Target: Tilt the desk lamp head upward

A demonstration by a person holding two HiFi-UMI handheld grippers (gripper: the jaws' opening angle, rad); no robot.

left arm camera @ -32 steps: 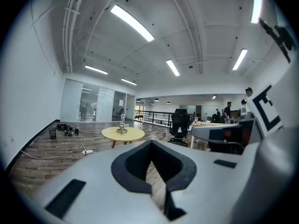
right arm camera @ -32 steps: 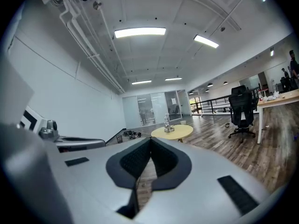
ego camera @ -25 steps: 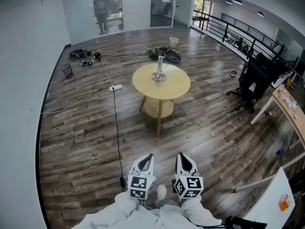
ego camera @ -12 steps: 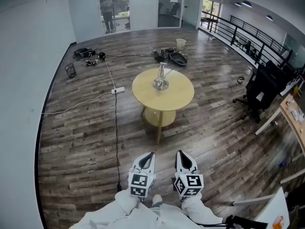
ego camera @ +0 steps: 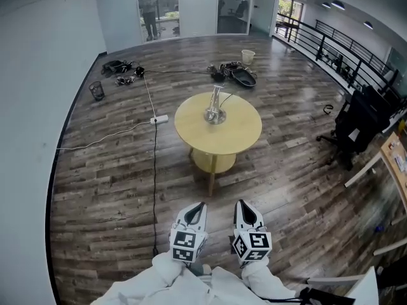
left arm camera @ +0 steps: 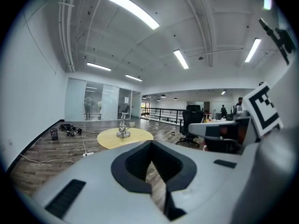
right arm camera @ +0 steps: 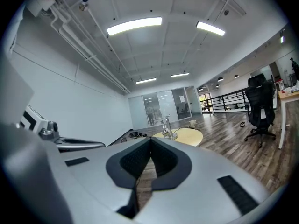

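A small silver desk lamp (ego camera: pixel 215 107) stands on a round yellow table (ego camera: pixel 238 132) in the middle of the room, several steps ahead. It also shows far off as the lamp (left arm camera: pixel 123 129) in the left gripper view and the lamp (right arm camera: pixel 167 129) in the right gripper view. My left gripper (ego camera: pixel 196 211) and right gripper (ego camera: pixel 244 210) are held side by side low in the head view, well short of the table. Both are shut with nothing between their jaws.
A black cable (ego camera: pixel 154 164) runs along the wooden floor left of the table to a power strip (ego camera: pixel 159 118). Bags and gear (ego camera: pixel 233 72) lie behind the table, more (ego camera: pixel 121 67) at the far left. A black office chair (ego camera: pixel 362 126) and a desk stand at the right.
The table and lamp have drawn slightly nearer and the view has shifted to the right across the room. Both grippers keep their place, shut.
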